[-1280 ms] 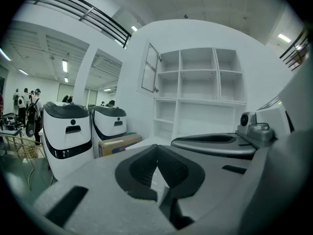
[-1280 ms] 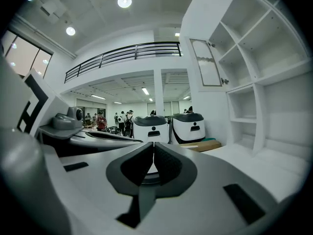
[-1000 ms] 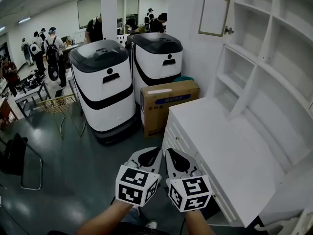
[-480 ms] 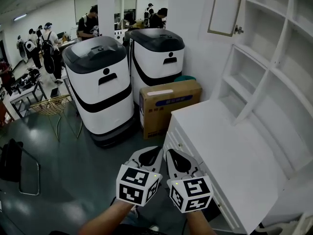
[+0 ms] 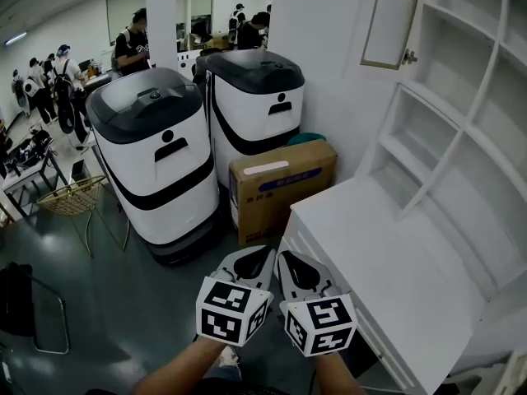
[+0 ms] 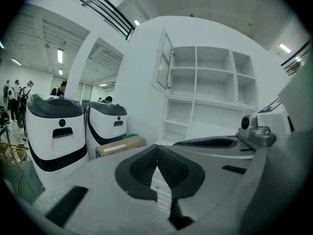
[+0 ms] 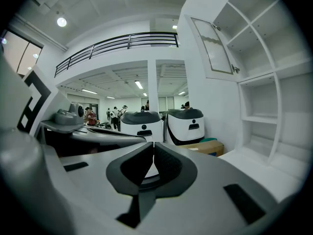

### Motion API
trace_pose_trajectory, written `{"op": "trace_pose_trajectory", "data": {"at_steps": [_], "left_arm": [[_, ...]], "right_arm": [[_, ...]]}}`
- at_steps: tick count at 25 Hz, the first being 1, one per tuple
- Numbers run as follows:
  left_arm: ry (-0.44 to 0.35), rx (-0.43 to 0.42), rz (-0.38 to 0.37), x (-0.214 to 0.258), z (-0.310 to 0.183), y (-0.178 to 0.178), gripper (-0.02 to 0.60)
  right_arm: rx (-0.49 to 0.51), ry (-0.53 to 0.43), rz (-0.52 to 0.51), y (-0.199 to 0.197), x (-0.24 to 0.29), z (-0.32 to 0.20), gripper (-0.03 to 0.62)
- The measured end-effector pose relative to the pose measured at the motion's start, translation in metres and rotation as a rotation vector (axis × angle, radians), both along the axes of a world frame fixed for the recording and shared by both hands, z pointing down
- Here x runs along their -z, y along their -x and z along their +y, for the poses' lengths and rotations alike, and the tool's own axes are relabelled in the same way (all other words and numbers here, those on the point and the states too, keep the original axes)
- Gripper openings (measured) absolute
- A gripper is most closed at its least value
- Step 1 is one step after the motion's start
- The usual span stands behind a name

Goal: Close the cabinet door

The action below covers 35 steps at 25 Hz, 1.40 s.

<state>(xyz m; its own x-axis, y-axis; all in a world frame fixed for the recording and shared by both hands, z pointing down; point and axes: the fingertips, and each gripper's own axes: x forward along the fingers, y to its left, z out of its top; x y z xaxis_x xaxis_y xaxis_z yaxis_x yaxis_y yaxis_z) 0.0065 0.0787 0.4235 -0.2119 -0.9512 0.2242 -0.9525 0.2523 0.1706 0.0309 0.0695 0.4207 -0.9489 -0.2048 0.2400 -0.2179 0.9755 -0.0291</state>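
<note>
Found the cabinet door (image 5: 393,19) standing open at the upper far right, swung out from the white shelf unit (image 5: 461,105) above the counter (image 5: 387,253) and well apart from both tools. Noted the left tool (image 5: 247,262) and right tool (image 5: 300,270) held side by side, near and low, jaws closed together on nothing. Judged this a carrying posture, the reach not yet begun, with closed tips suited to pushing the door. Read the meeting of the pads only from the two gripper views. Got the marker cubes and the counter's near edge from the head view alone.
</note>
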Motion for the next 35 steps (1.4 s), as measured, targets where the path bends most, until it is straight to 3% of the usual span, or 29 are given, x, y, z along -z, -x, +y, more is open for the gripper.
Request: {"op": "trace_pose_trajectory", "data": {"at_steps": [13, 22, 35], "left_arm": [[-0.023, -0.08, 0.007, 0.009, -0.006, 0.084, 0.011], [-0.061, -0.123, -0.037, 0.023, -0.015, 0.11, 0.011], [-0.069, -0.118, -0.098, 0.029, -0.047, 0.145, 0.011]], "right_arm": [[-0.079, -0.034, 0.025, 0.084, 0.011, -0.009, 0.02], [-0.1, -0.044, -0.011, 0.114, 0.02, -0.013, 0.02], [-0.094, -0.055, -0.049, 0.151, 0.024, -0.046, 0.02]]}}
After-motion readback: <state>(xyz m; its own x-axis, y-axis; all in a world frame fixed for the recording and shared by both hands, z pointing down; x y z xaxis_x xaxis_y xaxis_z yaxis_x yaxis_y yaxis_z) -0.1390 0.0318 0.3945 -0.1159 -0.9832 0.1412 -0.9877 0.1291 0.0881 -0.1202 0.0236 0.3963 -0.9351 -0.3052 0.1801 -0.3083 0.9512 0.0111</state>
